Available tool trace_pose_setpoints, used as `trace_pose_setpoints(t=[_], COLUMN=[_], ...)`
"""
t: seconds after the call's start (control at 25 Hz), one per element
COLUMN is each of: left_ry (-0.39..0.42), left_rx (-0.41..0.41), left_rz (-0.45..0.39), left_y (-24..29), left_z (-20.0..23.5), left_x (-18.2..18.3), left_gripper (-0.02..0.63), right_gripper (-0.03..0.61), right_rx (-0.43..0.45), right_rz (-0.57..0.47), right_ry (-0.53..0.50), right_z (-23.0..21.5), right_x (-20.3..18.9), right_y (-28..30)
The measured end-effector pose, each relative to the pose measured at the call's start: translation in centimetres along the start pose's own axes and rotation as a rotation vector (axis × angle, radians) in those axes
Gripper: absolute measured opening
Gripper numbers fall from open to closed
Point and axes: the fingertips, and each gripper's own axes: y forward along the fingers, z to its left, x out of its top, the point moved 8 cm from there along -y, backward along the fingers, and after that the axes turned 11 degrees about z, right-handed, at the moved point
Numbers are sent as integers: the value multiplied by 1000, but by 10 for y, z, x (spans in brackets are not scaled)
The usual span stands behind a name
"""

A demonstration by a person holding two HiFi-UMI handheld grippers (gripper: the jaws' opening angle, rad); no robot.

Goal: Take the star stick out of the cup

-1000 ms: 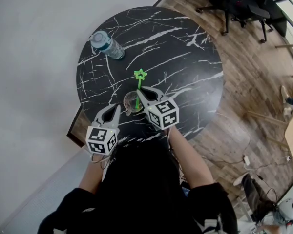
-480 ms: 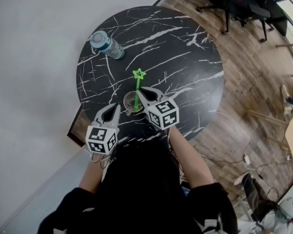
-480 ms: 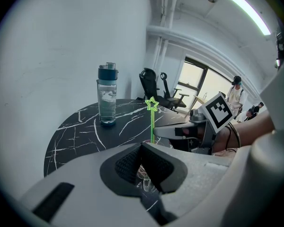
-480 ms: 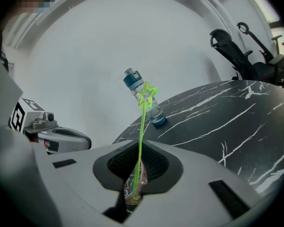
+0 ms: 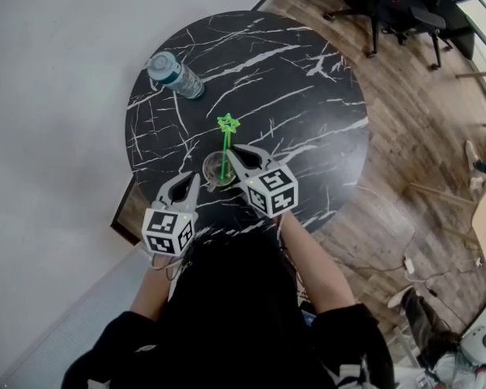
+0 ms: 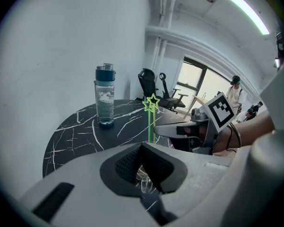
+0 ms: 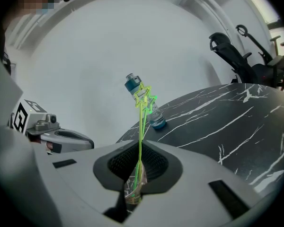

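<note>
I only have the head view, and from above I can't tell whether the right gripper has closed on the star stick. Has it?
Observer: Yes. In the right gripper view, the right gripper has its pads together on the star stick, low on the stem, just above the cup.
Operator: What is the left one doing?
Observer: In the left gripper view, the left gripper is clamped on clear glass, which looks like the cup's rim.
Operator: Is anything tall near the lift path?
Observer: Only the water bottle. It stands upright with its cap on, well beyond the star.
</note>
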Motion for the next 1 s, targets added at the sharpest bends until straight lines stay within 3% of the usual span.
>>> trace_pose_setpoints(t=[1.0], left_ry=[42], left_rx=[5], left_rz=[-35], left_y=[-11], left_z=[-28], left_x=[5], left_gripper=[0], right_gripper=[9], right_rx=[51], right_rz=[-182], right_ry=[-94], right_z=[27], right_x=[32], right_y=[-57])
